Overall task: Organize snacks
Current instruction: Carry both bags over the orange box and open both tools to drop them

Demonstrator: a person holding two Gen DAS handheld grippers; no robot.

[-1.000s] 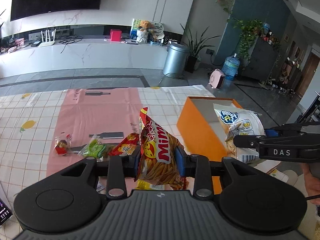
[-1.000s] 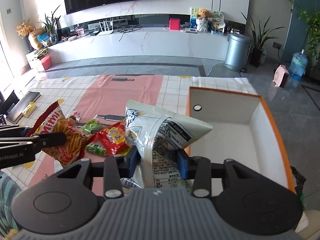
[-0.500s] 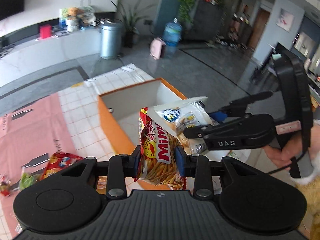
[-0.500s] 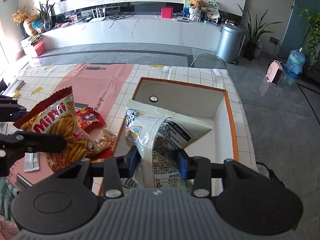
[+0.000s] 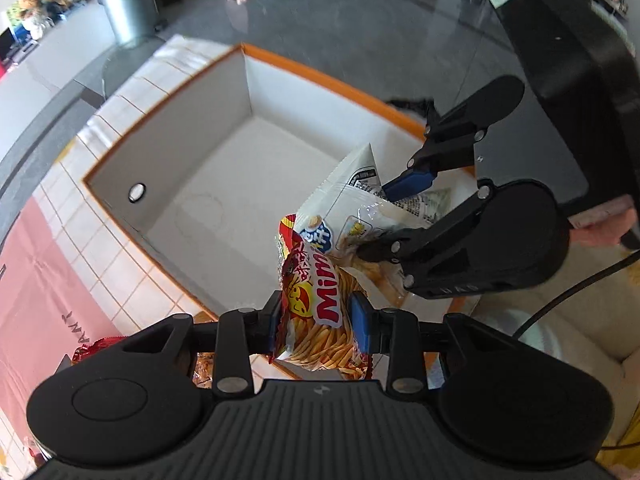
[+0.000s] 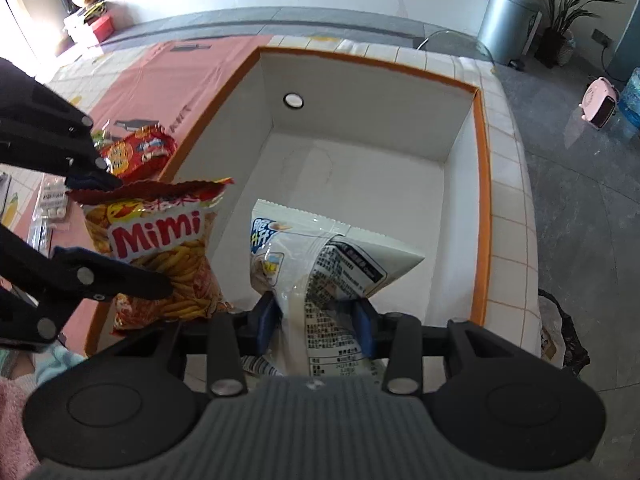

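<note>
While both bags are hanging over the orange box [image 6: 481, 184], I am pinching the red Mimi snack bag [image 5: 320, 300] between the blue pads of my left gripper [image 5: 316, 322], which are pressed in against its lower half. Its crimped top edge is pointing away from me, and the bag is sitting above the near wall of the box, close to the near corner. Just beside it, and touching it in the left wrist view, I am holding the white snack bag [image 6: 320, 264] in my right gripper [image 6: 316, 320], whose pads are squeezed onto the bag's folded middle so that the printed back panel is creasing outward. That bag is hovering over the box's white floor [image 6: 360, 184], nearer the front wall than the back one.

Inside the box I am seeing only bare white walls and a small round metal fitting [image 6: 293, 100] on the far wall. The box is resting on a white tiled cloth [image 6: 508, 208] at the table's corner. Left of the box, on a pink mat [image 6: 160, 80], another red snack packet [image 6: 136, 152] is lying close to the orange wall, with a clear blister pack [image 6: 52, 200] farther out. Beyond the table, a grey bin [image 6: 506, 20] is standing on the dark floor beside a potted plant [image 6: 560, 12].
</note>
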